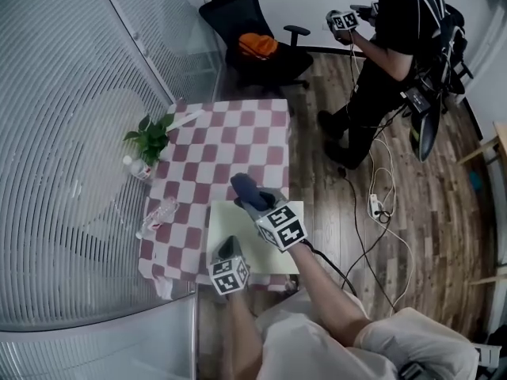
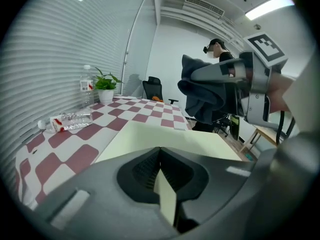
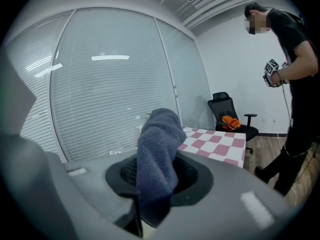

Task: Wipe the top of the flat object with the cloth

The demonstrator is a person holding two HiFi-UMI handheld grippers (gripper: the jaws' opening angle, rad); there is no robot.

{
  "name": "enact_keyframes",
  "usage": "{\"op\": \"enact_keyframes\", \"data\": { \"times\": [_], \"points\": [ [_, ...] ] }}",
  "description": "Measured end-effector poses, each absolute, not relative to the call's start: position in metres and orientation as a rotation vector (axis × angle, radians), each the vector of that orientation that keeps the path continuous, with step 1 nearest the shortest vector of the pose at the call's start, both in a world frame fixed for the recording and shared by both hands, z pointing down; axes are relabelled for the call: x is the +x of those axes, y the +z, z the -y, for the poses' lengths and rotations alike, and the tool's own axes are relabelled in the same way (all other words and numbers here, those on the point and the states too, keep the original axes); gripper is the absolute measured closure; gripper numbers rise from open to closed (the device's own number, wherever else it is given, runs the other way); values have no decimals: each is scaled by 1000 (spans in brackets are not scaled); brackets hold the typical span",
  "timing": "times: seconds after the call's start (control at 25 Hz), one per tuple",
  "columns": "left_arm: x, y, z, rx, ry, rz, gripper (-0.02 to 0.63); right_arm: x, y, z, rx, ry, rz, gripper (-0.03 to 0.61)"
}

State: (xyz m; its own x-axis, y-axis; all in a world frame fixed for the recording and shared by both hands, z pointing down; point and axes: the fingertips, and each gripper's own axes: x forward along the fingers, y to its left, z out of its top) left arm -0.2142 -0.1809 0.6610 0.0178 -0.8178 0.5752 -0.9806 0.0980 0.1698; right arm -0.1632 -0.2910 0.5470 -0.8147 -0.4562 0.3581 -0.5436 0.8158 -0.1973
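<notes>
Cloth (image 3: 159, 159), dark and bunched, sits pinched in the right gripper's (image 1: 253, 203) closed jaws above the pale flat board (image 1: 230, 224), whose near edge the left gripper (image 2: 164, 194) clamps on the checkered table (image 1: 261, 133); wiping looks about to begin, needing the cloth lowered flat.

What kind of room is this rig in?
Probably an office or meeting room used as a recording space: glass wall with blinds, office chair, ceiling vent, and a power strip on the wood floor.
</notes>
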Motion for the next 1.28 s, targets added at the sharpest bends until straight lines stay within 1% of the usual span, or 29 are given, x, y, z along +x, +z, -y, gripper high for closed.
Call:
{"op": "enact_keyframes", "data": {
  "times": [0.32,0.64,0.84,0.96,1.12,1.16,1.28],
  "points": [
    [-206,694,190,1744,692,1688,606,-196,580,299,668,464,2670,465],
    [-206,697,192,1740,662,1609,606,-246,619,292,533,525,2631,465],
    [-213,696,194,1743,641,1623,606,-279,628,290,474,563,2633,465],
    [-216,695,196,1731,627,1611,606,-299,653,288,424,447,2572,465],
    [-217,700,196,1741,659,1588,606,-321,687,271,344,-33,2401,463],
    [-216,699,197,1742,653,1588,606,-322,689,270,350,-55,2391,463],
    [-218,699,198,1731,649,1575,606,-323,687,273,337,14,2390,463]
  ]
}}
